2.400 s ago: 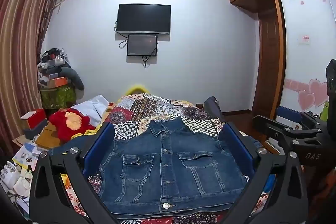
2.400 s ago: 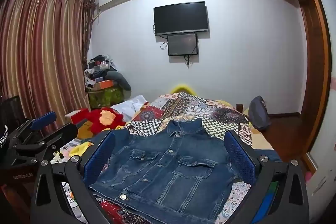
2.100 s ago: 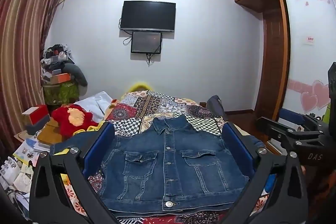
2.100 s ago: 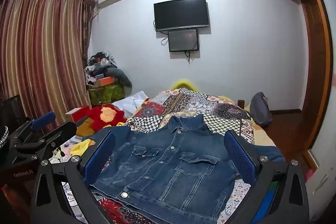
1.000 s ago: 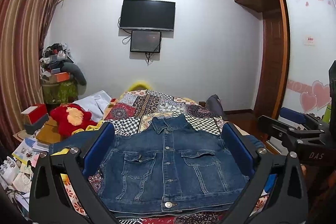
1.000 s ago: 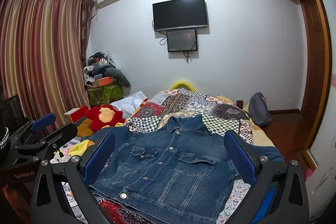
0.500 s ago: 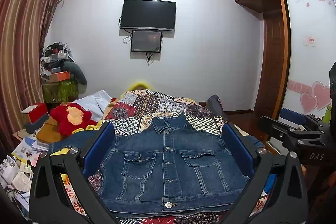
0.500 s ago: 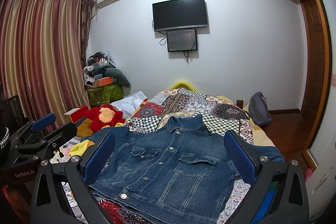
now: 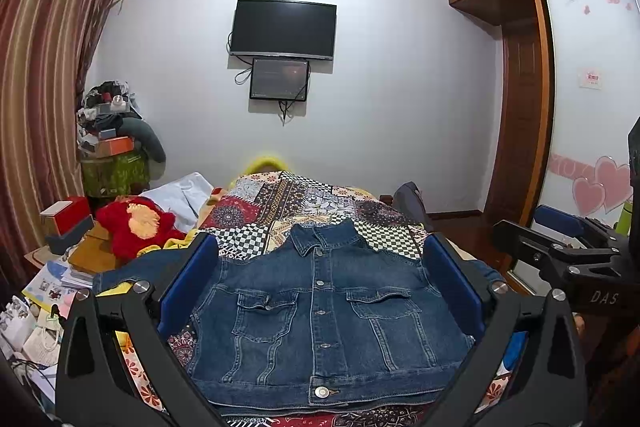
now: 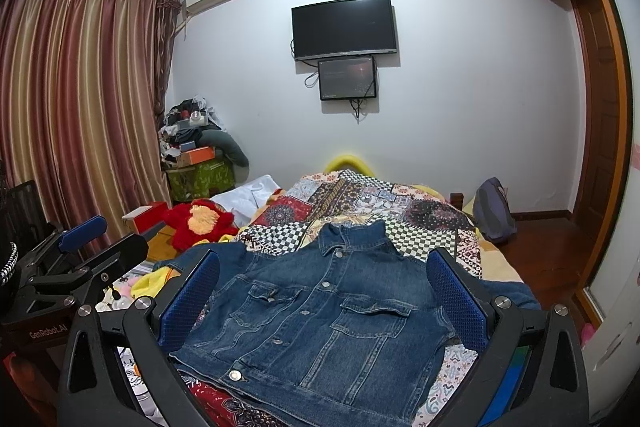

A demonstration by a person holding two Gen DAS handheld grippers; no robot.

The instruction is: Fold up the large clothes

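A blue denim jacket [image 9: 320, 315] lies flat, front up and buttoned, on the patchwork bed cover [image 9: 304, 203], collar towards the far wall. Its sleeves spread out to both sides. It also shows in the right wrist view [image 10: 320, 323]. My left gripper [image 9: 320, 287] is open and empty, held above the jacket's near hem. My right gripper [image 10: 322, 295] is open and empty, also above the near hem, a little further right. Each gripper shows in the other's view, the right one [image 9: 560, 259] at the right and the left one [image 10: 80, 267] at the left.
A red plush toy [image 9: 136, 223] and piles of books and papers [image 9: 44, 299] lie left of the bed. A cluttered stand [image 9: 112, 155] is by the curtain. A grey backpack [image 10: 494, 209] leans at the bed's right. A wardrobe [image 9: 520, 131] lines the right wall.
Both grippers have stayed nearly still over the last second, after a slight drift earlier. The jacket has not moved.
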